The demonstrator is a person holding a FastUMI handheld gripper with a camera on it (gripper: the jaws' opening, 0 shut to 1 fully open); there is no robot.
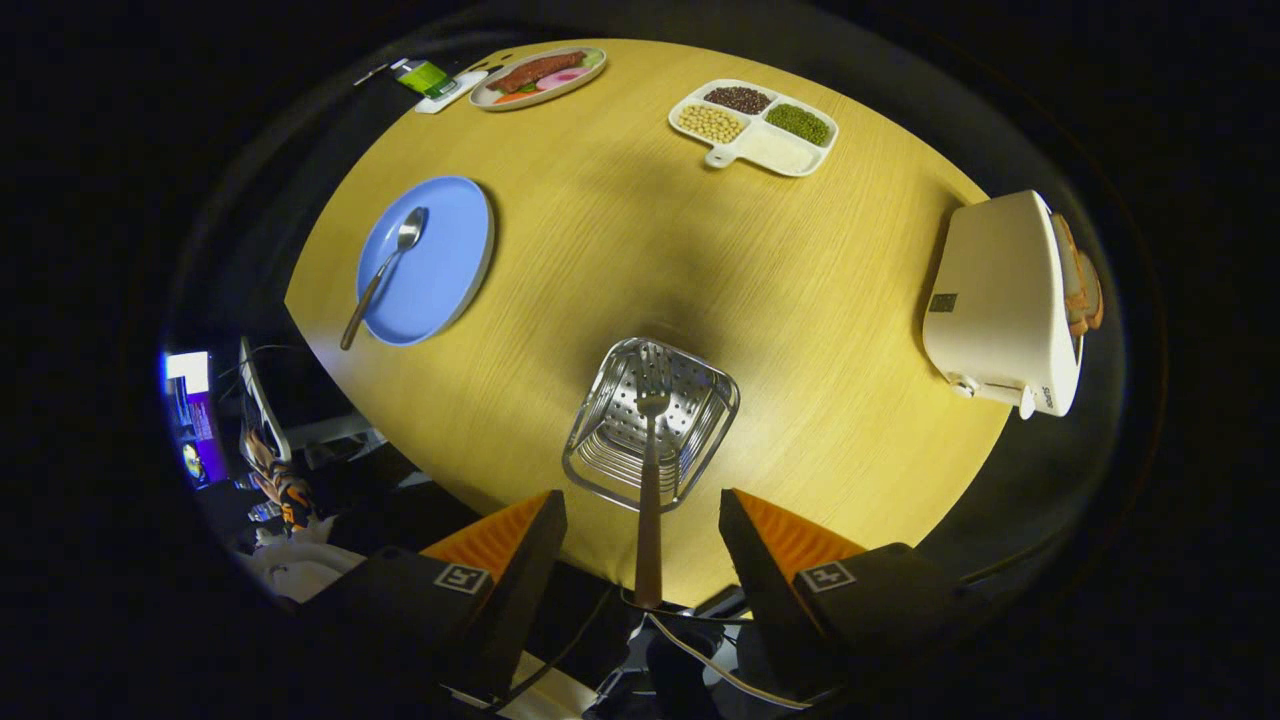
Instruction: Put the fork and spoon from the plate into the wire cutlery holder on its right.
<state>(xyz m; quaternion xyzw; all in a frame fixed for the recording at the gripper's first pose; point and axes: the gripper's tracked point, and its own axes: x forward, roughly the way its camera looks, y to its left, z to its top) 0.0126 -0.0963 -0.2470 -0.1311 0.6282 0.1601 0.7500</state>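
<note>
One fork [651, 470] stands in the wire cutlery holder [700, 440] — tines down in the perforated metal basket, brownish handle leaning back between the spread fingers of the gripper [643, 525], which touch nothing. One spoon [385, 270], plain silver, lies on the single blue plate [450, 250] at ten o'clock from the holder, its handle past the rim. One toaster [1000, 300] sits at three o'clock.

The fork [650, 470] stands in the wire cutlery holder [652, 421], tines down against its perforated floor, wooden handle leaning out toward six o'clock. The spoon [385, 270] lies on the blue plate [440, 270] at ten o'clock from the holder, bowl up, handle overhanging the plate's near rim.
</note>
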